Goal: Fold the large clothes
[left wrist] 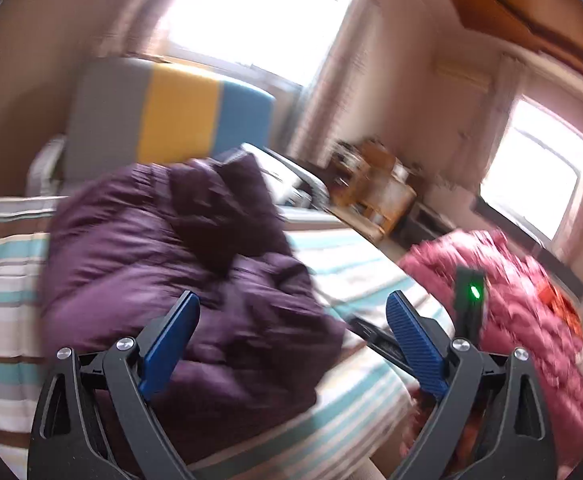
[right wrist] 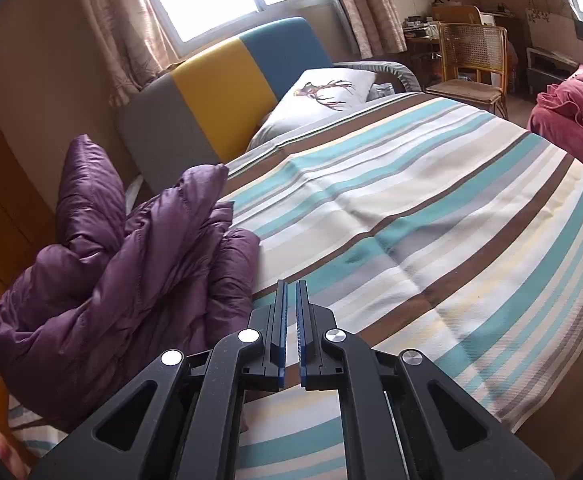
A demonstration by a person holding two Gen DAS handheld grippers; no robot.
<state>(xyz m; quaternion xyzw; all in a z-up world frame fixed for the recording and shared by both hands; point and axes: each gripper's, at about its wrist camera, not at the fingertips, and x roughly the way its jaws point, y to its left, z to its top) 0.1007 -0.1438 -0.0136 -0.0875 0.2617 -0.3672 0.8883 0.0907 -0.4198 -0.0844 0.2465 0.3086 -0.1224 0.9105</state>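
A purple puffer jacket lies crumpled on the striped bed. My left gripper is open and empty, its blue pads just above the jacket's near edge; this view is blurred. In the right wrist view the same jacket is bunched at the bed's left side. My right gripper is shut with nothing between its pads, above the striped cover just right of the jacket. A pink-red puffer jacket lies heaped at the right, also seen in the right wrist view.
A grey, yellow and blue headboard and a white pillow stand at the bed's far end. A rattan chair and a cluttered desk are beyond the bed. The other gripper's green light shows at right.
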